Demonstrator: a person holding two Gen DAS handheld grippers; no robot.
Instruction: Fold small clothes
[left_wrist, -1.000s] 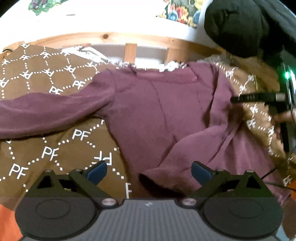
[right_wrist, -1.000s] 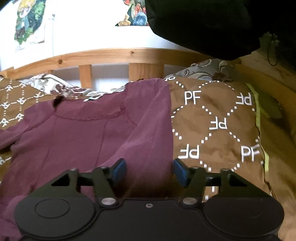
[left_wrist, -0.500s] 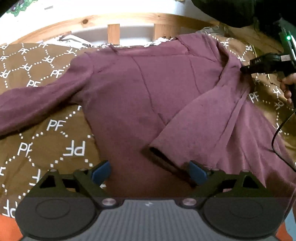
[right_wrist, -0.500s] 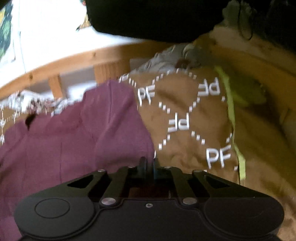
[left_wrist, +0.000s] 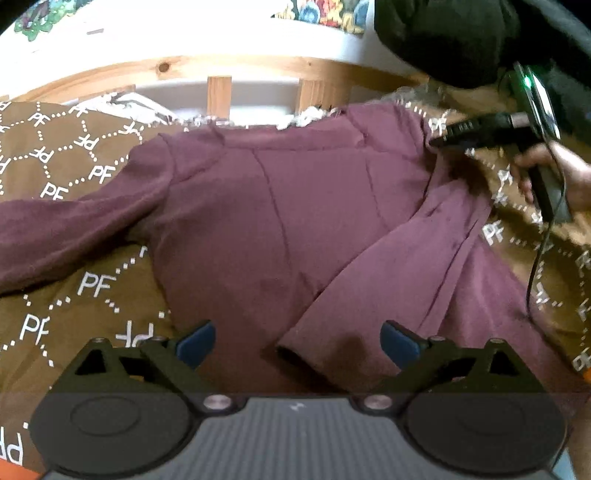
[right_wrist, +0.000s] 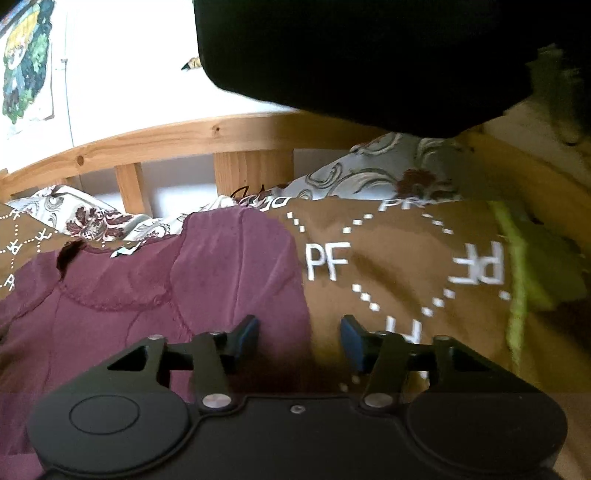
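Note:
A maroon long-sleeved shirt lies flat on the bed. One sleeve stretches out to the left. The other sleeve is folded across the body, and its cuff lies between the fingers of my open left gripper, untouched by the blue pads. My right gripper is at the shirt's right shoulder. Its jaws are opening, with the shoulder's edge lying between them and the pads clear of the cloth. The left wrist view shows this gripper from the side, at the shirt's far right corner.
A brown blanket with a white PF pattern covers the bed. A wooden slatted rail runs along the far side, with floral bedding below it. Dark clothing hangs over the upper right. A cable trails from the person's hand.
The right gripper shut at the shirt's shoulder edge half a second ago and has since opened and let go. The left gripper stayed open over the folded sleeve's cuff.

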